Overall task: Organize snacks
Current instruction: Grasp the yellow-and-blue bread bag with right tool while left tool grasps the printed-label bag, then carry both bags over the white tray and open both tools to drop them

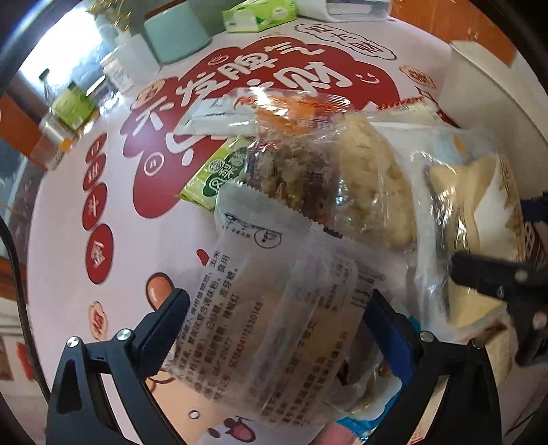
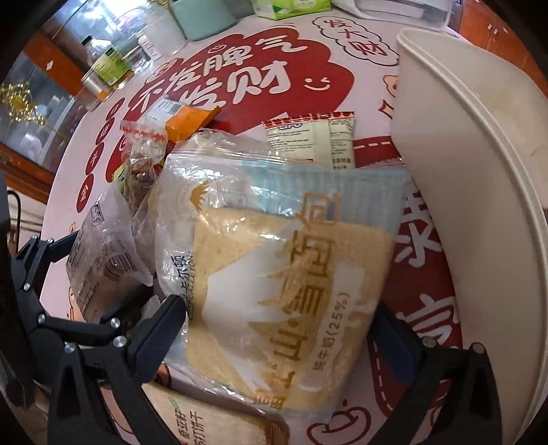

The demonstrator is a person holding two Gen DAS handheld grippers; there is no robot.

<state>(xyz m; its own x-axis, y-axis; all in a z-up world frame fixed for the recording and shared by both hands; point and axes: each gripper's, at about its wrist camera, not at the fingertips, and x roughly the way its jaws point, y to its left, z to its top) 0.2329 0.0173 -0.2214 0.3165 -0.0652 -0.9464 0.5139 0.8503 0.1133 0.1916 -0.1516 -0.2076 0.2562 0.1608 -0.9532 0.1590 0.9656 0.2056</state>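
My left gripper [image 1: 277, 304] is shut on a clear snack packet with black print [image 1: 274, 291], held over the table. My right gripper [image 2: 277, 308] is shut on a large bread packet with gold lettering [image 2: 284, 260]; it also shows in the left wrist view [image 1: 476, 205], with the right gripper's fingers [image 1: 486, 274] on it. Between them lie a clear-wrapped pastry [image 1: 370, 181] and a nut bar packet [image 1: 294, 171]. A green packet [image 1: 219, 171], an orange packet [image 2: 191, 119] and a cream packet [image 2: 311, 137] lie behind. A white bin [image 2: 479, 191] stands right of the bread.
The table has a pink and red printed cloth [image 2: 260, 68]. At the far edge stand a teal cup [image 1: 174, 34], a green tissue box [image 1: 260, 13] and a green-labelled jar [image 2: 106, 68]. A cracker packet [image 2: 212, 421] lies below the right gripper.
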